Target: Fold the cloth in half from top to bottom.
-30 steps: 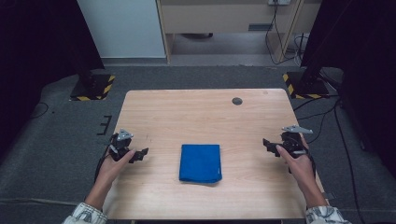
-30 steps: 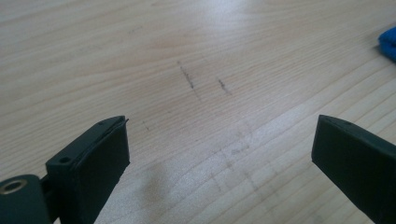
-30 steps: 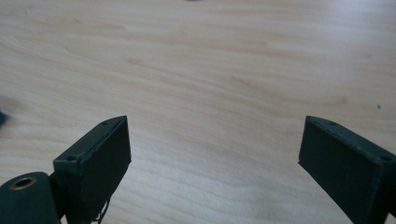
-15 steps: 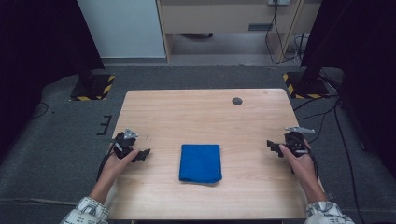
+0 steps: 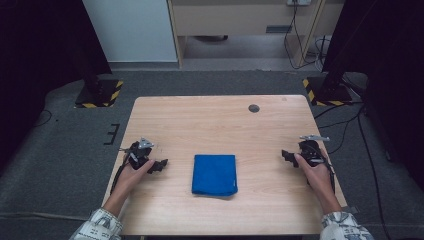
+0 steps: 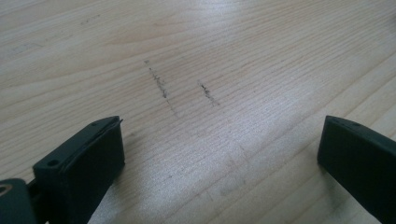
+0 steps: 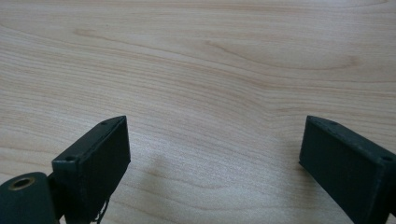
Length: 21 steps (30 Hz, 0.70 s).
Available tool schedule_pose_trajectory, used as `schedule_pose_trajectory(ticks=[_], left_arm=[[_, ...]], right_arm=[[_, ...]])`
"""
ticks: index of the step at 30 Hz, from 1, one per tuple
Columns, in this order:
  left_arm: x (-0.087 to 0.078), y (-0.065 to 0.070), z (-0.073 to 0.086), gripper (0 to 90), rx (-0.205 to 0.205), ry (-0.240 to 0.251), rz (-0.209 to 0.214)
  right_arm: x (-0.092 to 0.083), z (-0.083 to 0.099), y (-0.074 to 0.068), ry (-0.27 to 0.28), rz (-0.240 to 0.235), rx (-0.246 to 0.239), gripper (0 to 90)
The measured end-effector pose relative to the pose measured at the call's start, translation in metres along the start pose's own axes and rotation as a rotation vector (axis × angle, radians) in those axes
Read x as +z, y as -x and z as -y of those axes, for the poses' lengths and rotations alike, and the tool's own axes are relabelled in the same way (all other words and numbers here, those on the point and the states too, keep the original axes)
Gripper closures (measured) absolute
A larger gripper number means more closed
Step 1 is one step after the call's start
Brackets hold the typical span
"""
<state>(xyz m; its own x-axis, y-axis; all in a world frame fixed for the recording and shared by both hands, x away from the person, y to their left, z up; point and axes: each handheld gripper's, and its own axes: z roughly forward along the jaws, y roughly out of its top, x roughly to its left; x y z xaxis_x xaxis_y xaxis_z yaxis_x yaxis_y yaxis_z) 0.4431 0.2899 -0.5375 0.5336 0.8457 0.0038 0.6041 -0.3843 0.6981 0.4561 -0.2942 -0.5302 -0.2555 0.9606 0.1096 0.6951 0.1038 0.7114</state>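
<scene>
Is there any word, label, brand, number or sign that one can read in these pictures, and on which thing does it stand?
None can be read.
Folded blue cloth: plain, no label in sight.
Light wooden table: only grain and dark scuff marks, no writing.
Yellow-and-black striped stand bases: hazard stripes, no words.

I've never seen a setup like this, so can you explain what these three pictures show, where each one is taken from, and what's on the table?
A person sits at a light wooden table, holding a black two-jaw hand gripper in each hand. The high view looks down from above: the left gripper and right gripper rest near the table's sides. Between them lies a folded blue cloth, touched by neither. A small dark round spot sits near the far edge. The other two pictures come from cameras riding on each gripper, looking along its jaws. Both pairs of jaws stand wide apart over bare wood, holding nothing.
</scene>
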Motion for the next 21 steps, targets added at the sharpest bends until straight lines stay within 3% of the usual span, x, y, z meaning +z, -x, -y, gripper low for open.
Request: schedule_pose_trajectory(ticks=[6,14,21], left_arm=[[0.0,0.0,0.0,0.0,-0.001,0.0,0.0],[0.0,0.001,0.0,0.0,-0.006,0.001,-0.006],[-0.001,0.002,0.001,0.0,-0.01,0.001,-0.01]], right_arm=[[0.005,0.002,-0.003,-0.008,0.017,-0.002,6.9],[0.009,0.007,-0.013,0.001,0.086,-0.071,4.8],[0.0,0.016,-0.015,-0.002,0.093,-0.064,4.0]])
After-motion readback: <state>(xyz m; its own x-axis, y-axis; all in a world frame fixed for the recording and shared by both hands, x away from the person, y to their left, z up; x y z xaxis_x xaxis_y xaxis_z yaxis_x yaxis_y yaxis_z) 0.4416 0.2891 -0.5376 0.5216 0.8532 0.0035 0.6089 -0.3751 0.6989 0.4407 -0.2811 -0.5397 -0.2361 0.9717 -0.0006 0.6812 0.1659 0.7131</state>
